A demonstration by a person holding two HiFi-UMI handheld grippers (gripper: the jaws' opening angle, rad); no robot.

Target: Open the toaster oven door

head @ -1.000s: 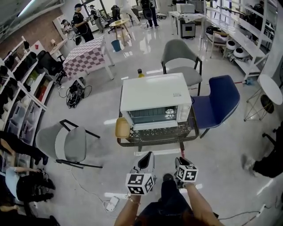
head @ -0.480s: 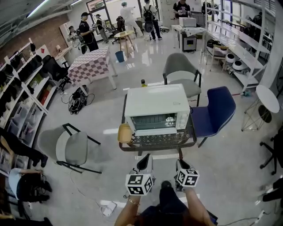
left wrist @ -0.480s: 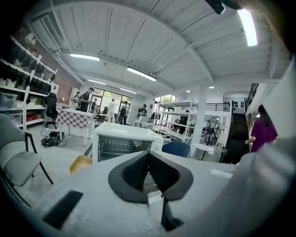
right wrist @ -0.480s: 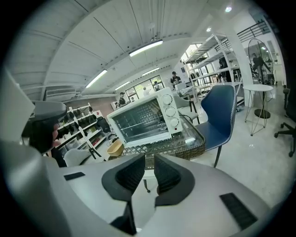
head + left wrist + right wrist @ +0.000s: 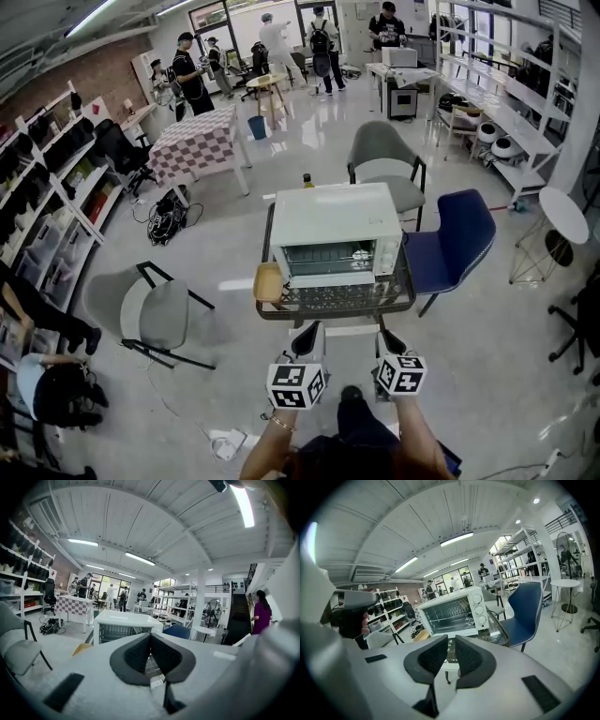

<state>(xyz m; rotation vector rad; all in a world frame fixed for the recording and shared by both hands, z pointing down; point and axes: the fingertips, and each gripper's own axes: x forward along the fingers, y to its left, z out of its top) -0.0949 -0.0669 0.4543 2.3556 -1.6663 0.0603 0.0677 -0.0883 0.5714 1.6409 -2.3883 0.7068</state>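
Both the left gripper (image 5: 305, 341), jaws together, and the right gripper (image 5: 387, 343), jaws empty, just closing narrow, hover short of the white box-shaped toaster oven (image 5: 335, 217) on the glass worktop (image 5: 334, 309), shut door (image 5: 328, 259) crosswise ahead.

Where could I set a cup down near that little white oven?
The toaster oven has a bare flat top. A narrow strip of table lies free between its door and the front rim. Left of the oven is crowded: a tan dish fills that corner. On the right, the oven nearly reaches the table edge, beside the blue chair.
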